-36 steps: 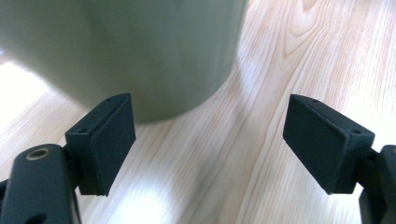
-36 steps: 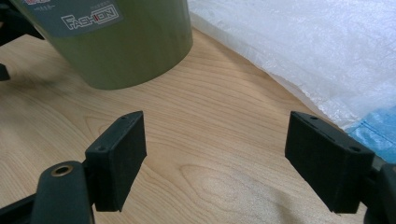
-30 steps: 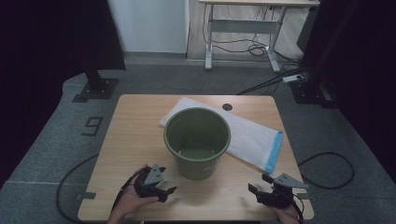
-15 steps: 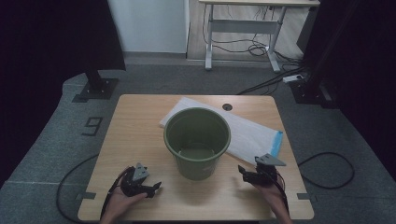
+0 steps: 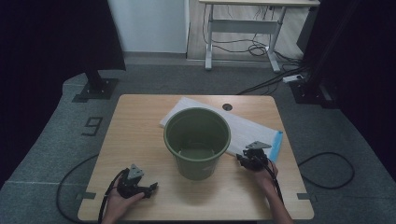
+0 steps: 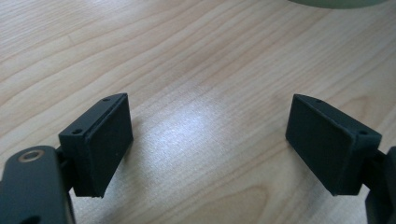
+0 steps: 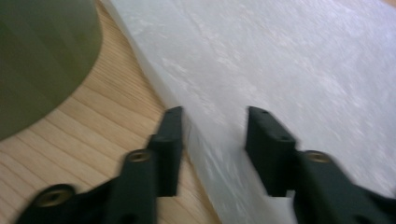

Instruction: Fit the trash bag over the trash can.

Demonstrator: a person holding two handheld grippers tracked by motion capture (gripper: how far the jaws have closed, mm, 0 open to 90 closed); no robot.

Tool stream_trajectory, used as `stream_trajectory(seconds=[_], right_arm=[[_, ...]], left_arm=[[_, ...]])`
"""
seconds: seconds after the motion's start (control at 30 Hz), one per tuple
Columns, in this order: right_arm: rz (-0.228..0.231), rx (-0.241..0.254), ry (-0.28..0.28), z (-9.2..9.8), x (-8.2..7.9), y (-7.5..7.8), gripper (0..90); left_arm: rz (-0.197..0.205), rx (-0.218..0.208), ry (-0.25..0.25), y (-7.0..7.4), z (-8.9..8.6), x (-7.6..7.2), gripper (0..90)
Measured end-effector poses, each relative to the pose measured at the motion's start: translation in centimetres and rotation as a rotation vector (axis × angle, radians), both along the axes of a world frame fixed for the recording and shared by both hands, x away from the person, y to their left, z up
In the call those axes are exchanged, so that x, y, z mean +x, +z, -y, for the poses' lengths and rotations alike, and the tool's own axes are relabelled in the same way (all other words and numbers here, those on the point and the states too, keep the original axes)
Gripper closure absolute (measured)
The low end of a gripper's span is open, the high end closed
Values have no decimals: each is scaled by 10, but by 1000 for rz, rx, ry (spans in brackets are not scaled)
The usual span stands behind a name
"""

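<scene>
We see a white plastic bag [image 5: 252, 133], folded flat with a blue strip along its far-right end, lying on the wooden bench [image 5: 140, 121] behind and to the right of a green bucket [image 5: 197, 140], its nearer part passing under or behind the bucket's rim as the high view shows it. The right claw [image 5: 246, 158] sits at the bag's near edge just beside the bucket; in the right gripper view its jaws have just been closing and now stand narrowed astride that edge [image 7: 205, 140], one jaw over bare wood and the other over the film, though we cannot tell whether the pads press on it yet. The left claw [image 5: 150, 188] rests low over bare bench at the front left, well apart from the bag, its jaws wide with nothing between them [image 6: 210, 135]. We judge the bag light, limp and slippery: it will sag and slide once lifted, so the folded edge, where the layers lie thickest, offers the surest place to pinch.
</scene>
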State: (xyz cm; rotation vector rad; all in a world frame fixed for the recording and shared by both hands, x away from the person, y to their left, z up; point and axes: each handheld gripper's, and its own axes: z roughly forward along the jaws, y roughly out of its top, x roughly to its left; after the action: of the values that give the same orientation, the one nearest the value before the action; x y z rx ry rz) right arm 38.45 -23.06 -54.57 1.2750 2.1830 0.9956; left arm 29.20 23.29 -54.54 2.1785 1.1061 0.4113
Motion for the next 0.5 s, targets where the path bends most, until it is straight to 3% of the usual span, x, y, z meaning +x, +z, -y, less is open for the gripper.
stream_trajectory(seconds=[0.03,0.1,0.13,0.17,0.2,0.23,0.37,0.43,0.5], right_arm=[[-21,41,8,7,-1,0,677],[-21,42,8,8,-2,0,697],[-28,34,6,13,-4,-1,778],[-28,34,6,13,-4,-1,778],[-16,55,7,18,-7,-2,860],[-11,56,1,21,-9,-2,886],[-16,52,1,30,-20,-1,889],[-17,39,4,40,-42,-1,890],[-16,38,6,43,-47,0,890]], left_arm=[[0,1,5,0,0,0,147],[0,1,6,0,0,0,147],[0,0,8,0,0,0,147],[0,0,8,0,0,0,147],[0,0,9,0,0,1,147],[0,0,9,0,0,1,148],[-1,-1,9,0,0,1,147],[-2,-2,7,0,-1,3,146],[-2,-1,8,0,-1,4,145]])
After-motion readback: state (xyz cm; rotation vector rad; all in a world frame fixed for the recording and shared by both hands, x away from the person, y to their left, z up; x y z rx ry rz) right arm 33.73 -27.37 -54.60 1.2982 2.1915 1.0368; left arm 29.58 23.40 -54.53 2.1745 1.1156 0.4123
